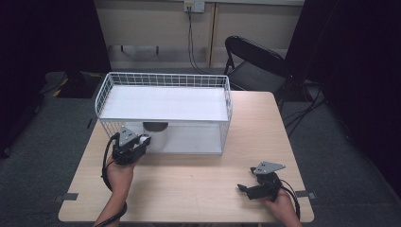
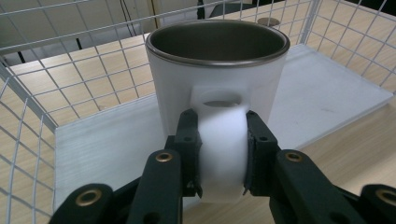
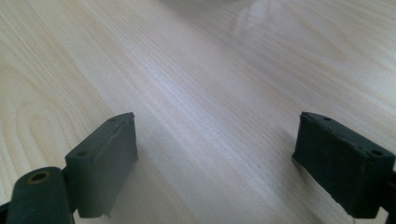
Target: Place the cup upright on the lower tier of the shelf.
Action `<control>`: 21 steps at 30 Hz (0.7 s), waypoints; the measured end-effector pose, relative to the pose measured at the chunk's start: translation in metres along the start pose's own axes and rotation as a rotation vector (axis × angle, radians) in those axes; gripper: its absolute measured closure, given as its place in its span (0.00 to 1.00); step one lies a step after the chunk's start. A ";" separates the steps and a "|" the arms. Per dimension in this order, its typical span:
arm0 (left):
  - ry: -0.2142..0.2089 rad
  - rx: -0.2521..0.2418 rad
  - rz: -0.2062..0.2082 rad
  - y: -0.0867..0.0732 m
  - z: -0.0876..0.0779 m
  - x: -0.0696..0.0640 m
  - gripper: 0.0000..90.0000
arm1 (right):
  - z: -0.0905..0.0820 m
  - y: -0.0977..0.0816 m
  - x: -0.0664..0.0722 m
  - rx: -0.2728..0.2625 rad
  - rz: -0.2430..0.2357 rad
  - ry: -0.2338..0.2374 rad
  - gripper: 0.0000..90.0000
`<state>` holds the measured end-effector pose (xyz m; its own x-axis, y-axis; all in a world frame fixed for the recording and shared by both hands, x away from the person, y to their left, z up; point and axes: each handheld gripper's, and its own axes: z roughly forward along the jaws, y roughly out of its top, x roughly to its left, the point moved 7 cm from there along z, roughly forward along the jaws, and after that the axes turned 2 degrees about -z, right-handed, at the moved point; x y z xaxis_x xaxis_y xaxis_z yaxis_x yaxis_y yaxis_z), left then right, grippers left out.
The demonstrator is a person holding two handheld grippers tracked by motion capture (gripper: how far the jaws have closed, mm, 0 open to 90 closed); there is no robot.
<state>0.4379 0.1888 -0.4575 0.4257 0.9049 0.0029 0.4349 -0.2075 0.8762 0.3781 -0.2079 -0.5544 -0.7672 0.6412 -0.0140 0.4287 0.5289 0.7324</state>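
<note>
High view first: I have the left gripper (image 1: 142, 143) up against the near open side of the white wire rack (image 1: 163, 81), at its left end, with the person's left hand (image 1: 119, 174) behind it. It reaches towards the white mug (image 1: 156, 134), which stands upright on the lower shelf of the rack, under the white upper shelf (image 1: 163, 104), towards the left part of that lower level. The rack itself sits on the far half of the wooden table (image 1: 198, 184).

Left gripper view confirms the grip for me: both black jaws are clenched on the mug's handle (image 2: 223, 154), one pad on each flat side of it, the handle pointing back at the camera. The mug (image 2: 217, 74) has a dark inside and a dark rim, and its base rests on the white shelf floor (image 2: 107, 149) with the wire mesh all round.

My right gripper (image 1: 248, 189) rests low over the table at the near right corner, well apart from the rack, held by the right hand (image 1: 281, 208). Right gripper view shows its jaws released, standing wide with bare wood (image 3: 196, 93) between them.
</note>
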 end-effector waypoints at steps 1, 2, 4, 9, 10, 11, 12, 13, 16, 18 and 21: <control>-0.001 -0.001 -0.001 0.001 0.001 0.000 0.80 | 0.000 0.000 0.000 0.000 0.000 0.000 0.14; 0.001 -0.001 0.001 0.001 0.002 0.000 0.80 | 0.000 0.000 0.000 0.000 0.000 0.000 0.14; 0.002 0.000 0.001 0.002 0.004 -0.001 0.80 | 0.000 0.000 0.000 0.000 0.000 0.000 0.14; 0.005 -0.002 -0.004 0.002 0.007 -0.002 0.80 | 0.000 0.000 0.000 0.000 0.000 0.000 0.14; 0.005 -0.002 -0.004 0.002 0.007 -0.002 0.80 | 0.000 0.000 0.000 0.000 0.000 0.000 0.14; 0.006 -0.005 -0.007 0.001 0.009 -0.003 0.80 | 0.000 0.000 0.000 0.000 0.000 0.000 0.14; 0.006 -0.005 -0.007 0.001 0.009 -0.003 0.80 | 0.000 0.000 0.000 0.000 0.000 0.000 0.14; 0.012 -0.003 0.000 0.000 0.010 -0.004 0.80 | 0.000 0.000 0.000 0.000 0.000 0.000 0.14; 0.014 -0.010 -0.011 -0.001 0.013 -0.005 0.80 | 0.000 0.000 0.000 0.000 0.000 0.000 0.14; 0.012 -0.008 -0.019 -0.002 0.014 -0.005 0.80 | 0.000 0.000 0.000 0.000 0.000 0.000 0.14; 0.018 -0.007 -0.028 -0.004 0.017 -0.005 0.80 | 0.000 0.000 0.000 0.000 0.000 0.000 0.14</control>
<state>0.4474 0.1793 -0.4692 0.3991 0.9168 -0.0129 0.4408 -0.1795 0.8795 0.3781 -0.2079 -0.5544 -0.7672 0.6412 -0.0140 0.4287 0.5289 0.7324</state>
